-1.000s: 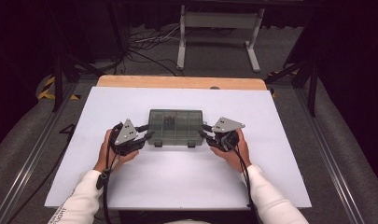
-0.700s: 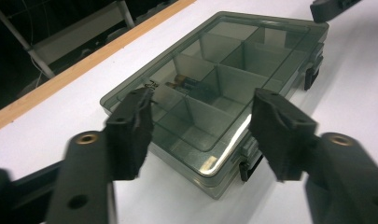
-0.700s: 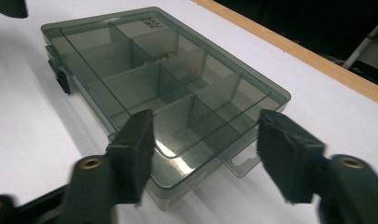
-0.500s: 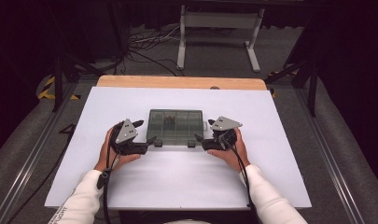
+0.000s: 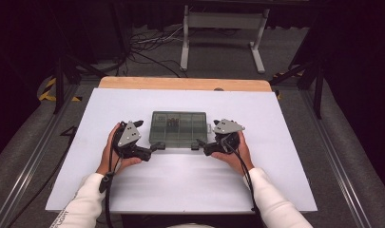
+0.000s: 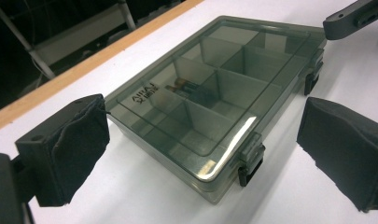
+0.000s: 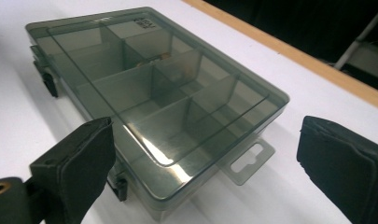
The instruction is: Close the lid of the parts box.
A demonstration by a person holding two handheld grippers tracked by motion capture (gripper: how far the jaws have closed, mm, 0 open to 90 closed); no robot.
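A smoky clear plastic compartment box [image 5: 178, 128] lies flat with its lid closed in the middle of the white table top [image 5: 190, 185]. Small dark parts [image 6: 186, 87] sit in one middle compartment. Two dark latches [image 6: 252, 163] line its near edge, and a hang tab [image 7: 247, 161] sticks out of one end. My left gripper [image 5: 154, 147] is at the box's near left corner, my right gripper [image 5: 202, 145] at its near right corner. Both pairs of jaws have just been opening. In each gripper view the black pads [image 6: 65, 149] [image 7: 79, 168] stand wide apart and clear of the box, whose corner lies ahead between them.
A wooden strip [image 5: 185, 84] borders the table's far edge. Behind it, a metal stand [image 5: 223, 33] and cables lie on the dark floor. Metal rails run along both sides of the table.
Both grippers' jaws have spread apart. The hands have drawn back a little from the box's sides toward its near corners. The box has stayed where it was.
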